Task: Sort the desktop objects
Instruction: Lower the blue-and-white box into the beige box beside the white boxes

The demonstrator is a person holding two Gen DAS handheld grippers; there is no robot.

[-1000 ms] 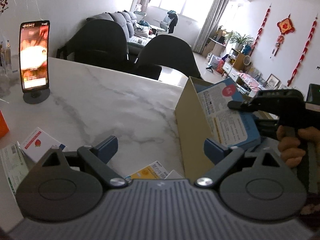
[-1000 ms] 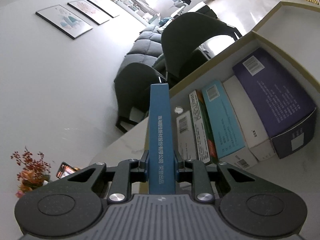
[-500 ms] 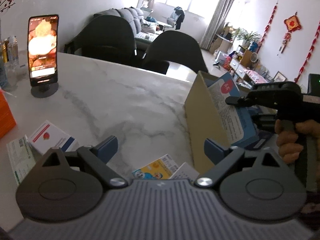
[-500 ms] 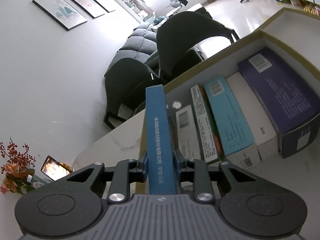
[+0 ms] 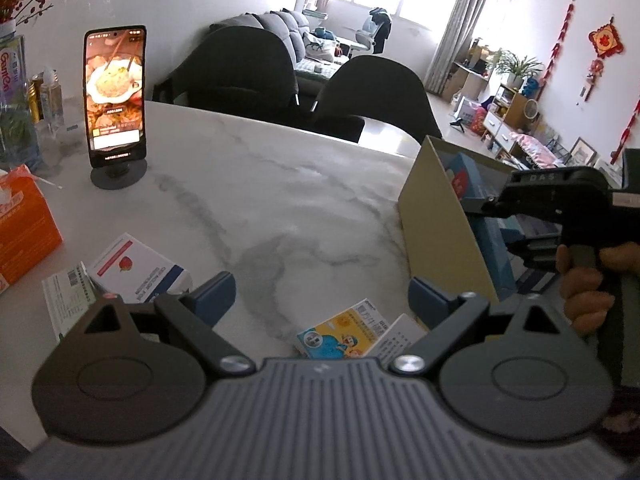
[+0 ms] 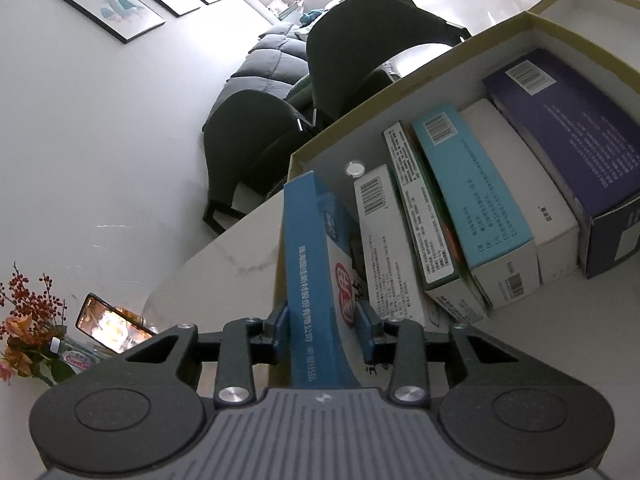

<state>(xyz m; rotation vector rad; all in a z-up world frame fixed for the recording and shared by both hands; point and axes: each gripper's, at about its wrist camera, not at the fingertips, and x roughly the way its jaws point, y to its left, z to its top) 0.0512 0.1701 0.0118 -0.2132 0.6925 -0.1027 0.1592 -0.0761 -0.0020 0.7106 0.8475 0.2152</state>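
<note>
So, the right gripper (image 6: 325,330) was pinching a flat blue cardboard box with white print on its spine (image 6: 306,264), blue pads pressed on both broad faces. That box stood on edge, tilted, at the near-left end of the tan open-top cardboard carton (image 6: 400,88), just beside the carton's left wall. Inside the carton a row of boxes stood on edge, side by side and touching: a white box with a barcode (image 6: 384,240), a thin green-edged box (image 6: 424,216), a glossy teal box (image 6: 472,184), a plain white matte box (image 6: 520,184) and a big dark purple box (image 6: 576,132). A small white round sticker (image 6: 355,168) sat on the carton's inner wall.

The left gripper (image 5: 322,292) hung over the white marble-veined tabletop (image 5: 280,200) with its blue-tipped tongs spread wide, nothing between them. Just under it lay a small yellow-and-blue glossy carton with a cartoon print (image 5: 344,334), flat on the marble, near the tan carton's outer wall. To the left lay a white box with a red fruit picture (image 5: 138,266), touching a white printed leaflet-like pack (image 5: 66,294). Further left was an orange tissue pack (image 5: 22,224), soft-sided. A black smartphone with a lit screen (image 5: 115,94) stood upright on a round dark stand (image 5: 119,175), well apart from the carton. A person's hand (image 5: 584,280) gripped the black handle of the right tool.
</note>
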